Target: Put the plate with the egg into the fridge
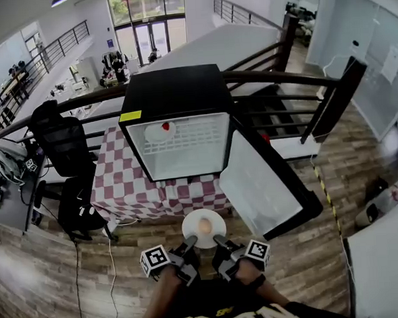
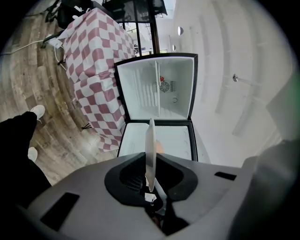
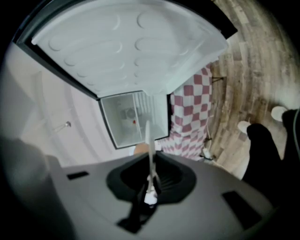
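A white plate (image 1: 203,228) with a brown egg (image 1: 204,225) on it hangs level in front of the small black fridge (image 1: 175,96). My left gripper (image 1: 189,244) is shut on the plate's near-left rim and my right gripper (image 1: 219,241) on its near-right rim. The fridge door (image 1: 264,181) stands wide open to the right, and the white inside (image 1: 185,146) is lit. In the left gripper view the plate (image 2: 150,150) runs edge-on out of the left gripper (image 2: 151,186), with the fridge (image 2: 157,89) beyond. In the right gripper view the plate (image 3: 148,140) is pinched in the right gripper (image 3: 150,187), the egg (image 3: 138,149) just beside it.
The fridge stands on a table with a red-and-white checked cloth (image 1: 123,183). A small red-and-white item (image 1: 161,130) lies on the fridge's upper shelf. Black office chairs (image 1: 64,146) stand at the left, and a dark railing (image 1: 281,79) runs behind. The floor is wood planks (image 1: 51,265).
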`<state>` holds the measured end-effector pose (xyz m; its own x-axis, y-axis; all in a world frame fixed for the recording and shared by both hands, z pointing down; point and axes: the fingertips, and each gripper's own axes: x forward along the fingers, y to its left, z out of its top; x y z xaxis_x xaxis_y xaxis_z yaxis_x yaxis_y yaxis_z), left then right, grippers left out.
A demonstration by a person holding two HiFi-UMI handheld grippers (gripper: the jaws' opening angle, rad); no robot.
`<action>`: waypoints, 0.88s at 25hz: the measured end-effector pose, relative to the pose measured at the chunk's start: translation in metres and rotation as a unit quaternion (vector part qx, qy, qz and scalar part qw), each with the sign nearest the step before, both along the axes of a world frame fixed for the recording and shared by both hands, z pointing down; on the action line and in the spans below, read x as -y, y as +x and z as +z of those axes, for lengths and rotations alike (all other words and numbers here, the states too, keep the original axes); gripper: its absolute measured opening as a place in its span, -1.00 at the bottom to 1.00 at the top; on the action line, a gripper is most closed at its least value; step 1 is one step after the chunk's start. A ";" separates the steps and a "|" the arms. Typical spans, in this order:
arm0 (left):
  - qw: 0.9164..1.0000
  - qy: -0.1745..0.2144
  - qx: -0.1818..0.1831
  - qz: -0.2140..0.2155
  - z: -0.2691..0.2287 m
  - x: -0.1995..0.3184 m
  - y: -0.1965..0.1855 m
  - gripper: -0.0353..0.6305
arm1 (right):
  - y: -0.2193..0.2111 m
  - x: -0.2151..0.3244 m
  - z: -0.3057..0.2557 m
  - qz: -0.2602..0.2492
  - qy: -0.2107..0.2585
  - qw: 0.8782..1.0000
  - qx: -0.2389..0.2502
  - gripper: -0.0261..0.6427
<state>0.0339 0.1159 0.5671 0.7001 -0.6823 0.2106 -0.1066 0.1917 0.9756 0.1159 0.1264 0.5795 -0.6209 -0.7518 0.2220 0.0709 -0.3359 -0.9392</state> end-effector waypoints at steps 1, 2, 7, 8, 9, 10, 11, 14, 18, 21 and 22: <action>1.000 0.004 0.005 0.010 -0.001 0.011 -0.004 -0.72 | -0.004 0.009 -0.002 0.006 0.002 1.000 0.003 -0.83; 1.000 0.011 0.008 0.017 -0.004 0.023 -0.007 -0.72 | -0.007 0.019 -0.005 0.012 0.005 1.000 0.006 -0.83; 0.999 0.021 0.001 0.032 -0.018 0.070 -0.023 -0.72 | -0.025 0.063 -0.012 0.033 0.014 0.999 0.002 -0.83; 0.999 0.021 -0.001 0.034 -0.018 0.077 -0.027 -0.72 | -0.029 0.070 -0.012 0.034 0.014 0.999 -0.001 -0.83; 0.999 0.022 -0.005 0.036 -0.019 0.084 -0.030 -0.72 | -0.033 0.077 -0.012 0.035 0.015 0.999 -0.003 -0.83; 0.999 0.024 -0.010 0.038 -0.019 0.091 -0.034 -0.72 | -0.037 0.084 -0.012 0.036 0.016 0.999 -0.005 -0.83; 0.999 0.025 -0.015 0.041 -0.019 0.098 -0.038 -0.72 | -0.041 0.091 -0.011 0.038 0.017 0.999 -0.005 -0.83; 0.998 0.024 -0.024 0.044 -0.017 0.118 -0.051 -0.72 | -0.055 0.110 -0.010 0.041 0.017 0.999 -0.007 -0.83; 0.998 0.023 -0.019 0.048 -0.008 0.139 -0.071 -0.72 | -0.074 0.131 -0.006 0.045 0.015 0.999 -0.009 -0.83; 0.998 0.021 -0.010 0.058 -0.006 0.153 -0.083 -0.72 | -0.088 0.144 0.003 0.049 0.011 0.999 -0.006 -0.83; 0.998 0.024 -0.003 0.062 -0.001 0.157 -0.088 -0.72 | -0.093 0.148 0.007 0.048 0.009 0.999 -0.006 -0.83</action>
